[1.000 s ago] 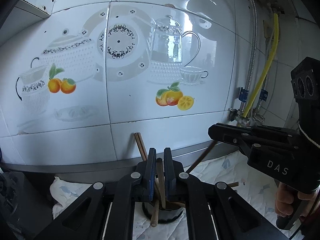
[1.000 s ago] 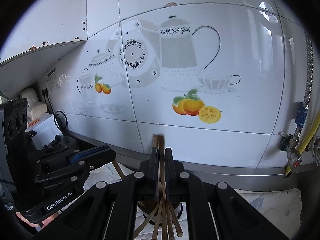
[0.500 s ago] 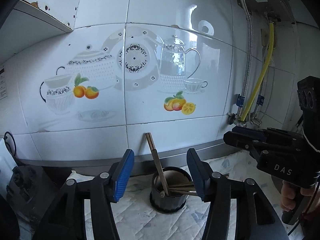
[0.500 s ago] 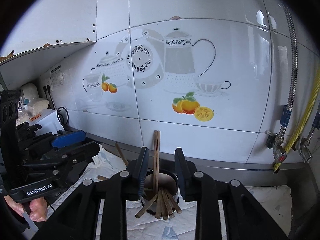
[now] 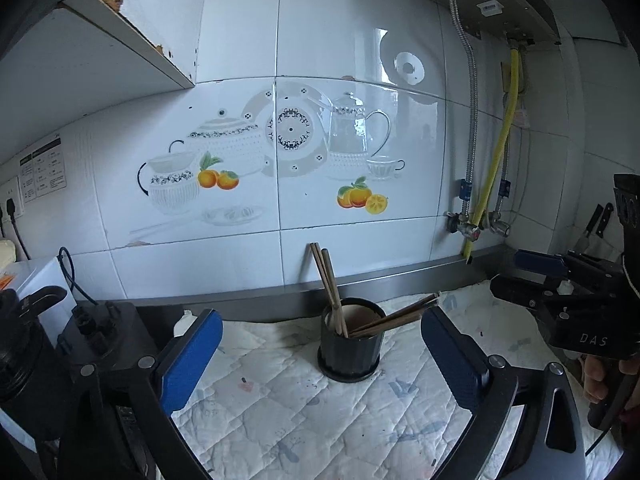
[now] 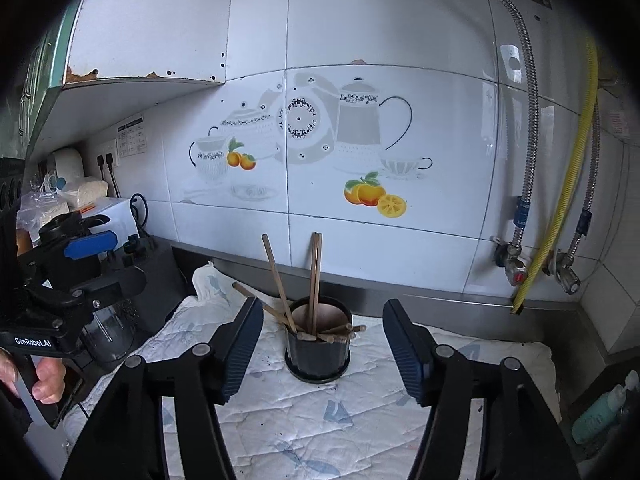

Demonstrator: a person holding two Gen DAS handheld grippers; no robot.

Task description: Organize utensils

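- The left gripper [image 5: 320, 354], clamped on a chopstick a second ago, now stands with its blue pads spread wide and holds nothing.
- The right gripper [image 6: 322, 350] has let go of its chopsticks too, jaws wide apart.
- Both have pulled back from the black holder [image 5: 351, 346].
- The released chopsticks [image 6: 314, 280] now stand in that holder, leaning on its rim.

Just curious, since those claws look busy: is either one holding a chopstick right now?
No: the left claw and right claw both gape empty, and the brown wooden chopsticks stand in the round black holder.
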